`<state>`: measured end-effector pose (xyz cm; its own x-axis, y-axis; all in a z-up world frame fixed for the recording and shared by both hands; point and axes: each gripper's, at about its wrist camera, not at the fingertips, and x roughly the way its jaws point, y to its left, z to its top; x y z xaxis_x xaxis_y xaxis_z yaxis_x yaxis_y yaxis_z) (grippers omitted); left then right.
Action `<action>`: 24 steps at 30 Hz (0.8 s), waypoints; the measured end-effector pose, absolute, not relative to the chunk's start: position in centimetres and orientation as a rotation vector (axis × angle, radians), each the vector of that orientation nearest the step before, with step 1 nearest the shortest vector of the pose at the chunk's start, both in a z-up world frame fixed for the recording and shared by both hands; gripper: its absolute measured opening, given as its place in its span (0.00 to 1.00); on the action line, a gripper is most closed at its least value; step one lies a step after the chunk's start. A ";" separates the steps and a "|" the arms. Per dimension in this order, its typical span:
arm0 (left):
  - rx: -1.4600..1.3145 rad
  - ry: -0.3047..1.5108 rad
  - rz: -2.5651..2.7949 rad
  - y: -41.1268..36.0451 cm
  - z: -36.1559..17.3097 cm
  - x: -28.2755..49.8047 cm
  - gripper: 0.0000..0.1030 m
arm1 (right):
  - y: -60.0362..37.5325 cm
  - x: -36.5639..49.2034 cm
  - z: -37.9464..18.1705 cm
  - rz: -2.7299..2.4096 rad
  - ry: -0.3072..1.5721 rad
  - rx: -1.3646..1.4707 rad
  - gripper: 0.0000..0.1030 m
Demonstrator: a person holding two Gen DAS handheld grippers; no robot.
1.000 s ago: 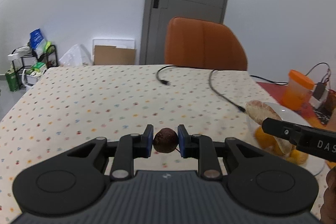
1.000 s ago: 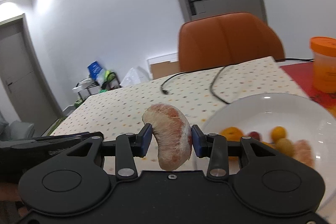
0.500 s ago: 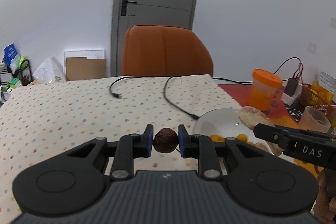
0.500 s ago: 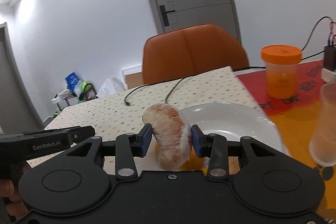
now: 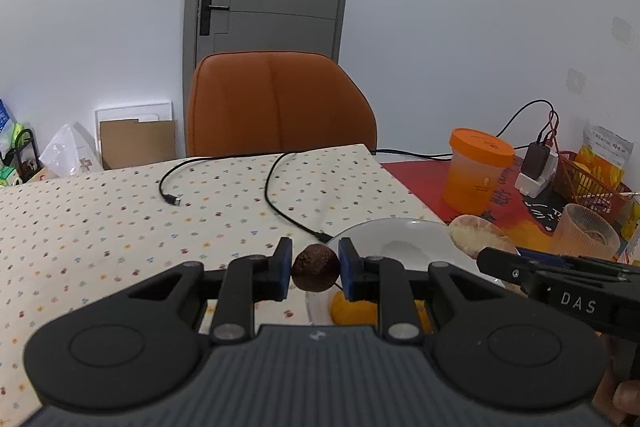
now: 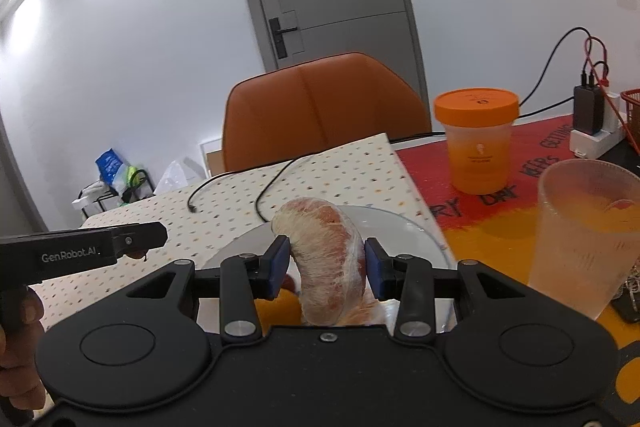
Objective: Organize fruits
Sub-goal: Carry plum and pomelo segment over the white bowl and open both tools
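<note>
Holding a small brown round fruit pinched between its jaws, the left gripper hung over the near rim of the white plate. Right gripper was clamped on a peeled pomelo segment above that plate, which held orange fruit pieces. Lidded orange tub and frosted cup stood beside.

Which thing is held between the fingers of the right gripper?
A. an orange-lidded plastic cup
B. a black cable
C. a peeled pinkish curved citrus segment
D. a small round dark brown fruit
C: in the right wrist view, the right gripper is clamped on the peeled pinkish curved citrus segment.
</note>
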<state>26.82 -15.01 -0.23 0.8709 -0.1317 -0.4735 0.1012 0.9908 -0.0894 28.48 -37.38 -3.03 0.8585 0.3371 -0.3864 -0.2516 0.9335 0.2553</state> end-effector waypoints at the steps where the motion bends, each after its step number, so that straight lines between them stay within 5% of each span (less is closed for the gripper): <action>1: -0.061 0.501 -0.124 -15.2 -0.3 27.0 0.22 | -37.6 28.7 -3.1 0.307 0.441 0.201 0.37; 19: 0.008 0.544 -0.173 -18.7 -1.5 30.9 0.23 | -39.0 31.8 -4.8 0.280 0.429 0.198 0.38; 24: 0.018 0.540 -0.186 -19.6 -1.5 31.6 0.23 | -39.2 31.9 -5.2 0.272 0.432 0.208 0.51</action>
<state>31.60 -19.64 -1.52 0.8411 -0.1714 -0.5130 0.1810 0.9830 -0.0317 31.88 -39.18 -5.17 0.8731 0.3021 -0.3827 -0.2145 0.9429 0.2550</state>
